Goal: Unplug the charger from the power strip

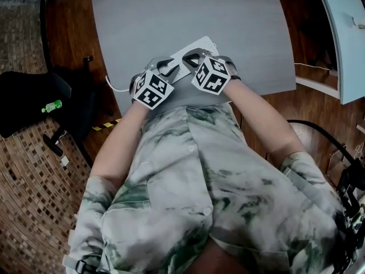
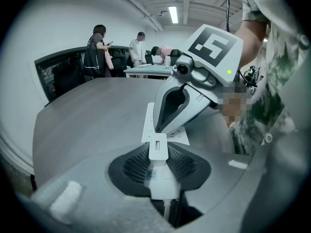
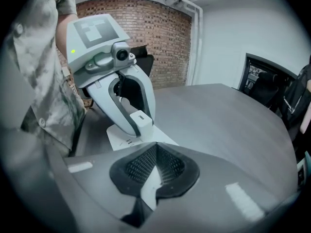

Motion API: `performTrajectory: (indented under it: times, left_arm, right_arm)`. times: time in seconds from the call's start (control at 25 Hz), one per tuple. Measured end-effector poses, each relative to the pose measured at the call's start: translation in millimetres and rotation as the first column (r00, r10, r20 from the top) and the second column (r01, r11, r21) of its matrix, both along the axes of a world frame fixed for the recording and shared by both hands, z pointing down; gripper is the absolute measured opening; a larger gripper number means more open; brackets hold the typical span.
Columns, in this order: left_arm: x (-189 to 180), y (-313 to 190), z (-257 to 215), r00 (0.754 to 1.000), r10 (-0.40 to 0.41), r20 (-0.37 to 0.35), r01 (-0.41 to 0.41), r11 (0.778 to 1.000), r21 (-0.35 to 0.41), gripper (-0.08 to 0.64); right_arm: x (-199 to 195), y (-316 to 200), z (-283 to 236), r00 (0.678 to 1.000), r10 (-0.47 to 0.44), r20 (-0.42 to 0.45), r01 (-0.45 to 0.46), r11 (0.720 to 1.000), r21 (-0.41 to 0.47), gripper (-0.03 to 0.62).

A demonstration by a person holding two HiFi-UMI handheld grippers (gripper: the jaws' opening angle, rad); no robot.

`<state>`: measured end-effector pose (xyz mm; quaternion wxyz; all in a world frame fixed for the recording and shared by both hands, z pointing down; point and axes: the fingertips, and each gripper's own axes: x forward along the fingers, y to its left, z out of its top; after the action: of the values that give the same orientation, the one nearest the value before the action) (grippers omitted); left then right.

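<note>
Task's thing: the white rectangular plastic charger (image 2: 159, 169) stands plugged into the long white plastic power strip (image 1: 201, 43), toward the end nearest the person. As far as I can judge, it has not come out of its socket.

Power strip: it lies flat on the grey matte table (image 1: 188, 10) close to the near edge, probably so both hands can reach it without stretching.

Left gripper: the left gripper (image 2: 158, 152) leans at a slant over the charger. Its black ribbed pads (image 2: 135, 164) press on the charger's two side faces, so it is clamped on the block. Those flat sides likely give the pads the surest hold for a pull away from the strip.

Right gripper: the right gripper (image 3: 155, 144) has its jaws together at the tips with nothing pinched between them. The tips rest on the power strip just beyond the charger, and white of the strip shows through the gap behind the tips.

Why two grippers: the strip looks light and would probably lift along with the charger, so the closed right jaws seem to act as a hold-down.

Step in hand: the grip is made and the pull has not begun, in my judgement.

Risk: a slanted pull may rock the charger in its socket or drag the strip out from under the right tips.
</note>
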<state>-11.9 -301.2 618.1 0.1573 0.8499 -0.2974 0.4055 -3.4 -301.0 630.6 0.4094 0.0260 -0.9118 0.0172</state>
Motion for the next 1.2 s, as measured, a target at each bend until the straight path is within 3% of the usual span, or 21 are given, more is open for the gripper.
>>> performTrajectory:
  times: [0.4,0.68,0.84,0.92,1.04,1.2]
  left_arm:
    - [-2,-1,-1,0.999,0.016,0.037,-0.016,1.000,-0.007,0.100]
    - [-2,1,-2,0.999,0.017,0.037,-0.016,0.999,-0.039,0.100]
    - [1,-15,-54,1.000,0.010,-0.018,-0.009,0.998,0.065,0.101]
    - [-2,-21,-77,0.999,0.023,-0.025,-0.021,0.997,0.078,0.103]
    - [-23,-10,-85,0.998,-0.025,-0.049,0.028,0.998,0.049,0.104]
    - [-59,9,-103,0.981,-0.154,-0.114,0.160,0.986,0.048,0.104]
  right_arm:
    - [-2,-3,-1,0.999,0.039,-0.011,-0.040,0.996,-0.080,0.002]
    - [-2,-2,-2,0.999,0.047,-0.011,-0.048,0.995,-0.090,0.002]
    - [-2,-2,-4,0.999,0.040,-0.011,-0.041,0.995,-0.086,0.002]
    - [1,-5,-4,0.999,0.042,-0.007,-0.042,0.995,-0.092,0.002]
    - [2,-3,-3,0.999,0.048,-0.008,-0.049,0.994,-0.102,0.002]
    - [1,-5,-4,0.998,0.059,-0.002,-0.059,0.995,-0.080,0.002]
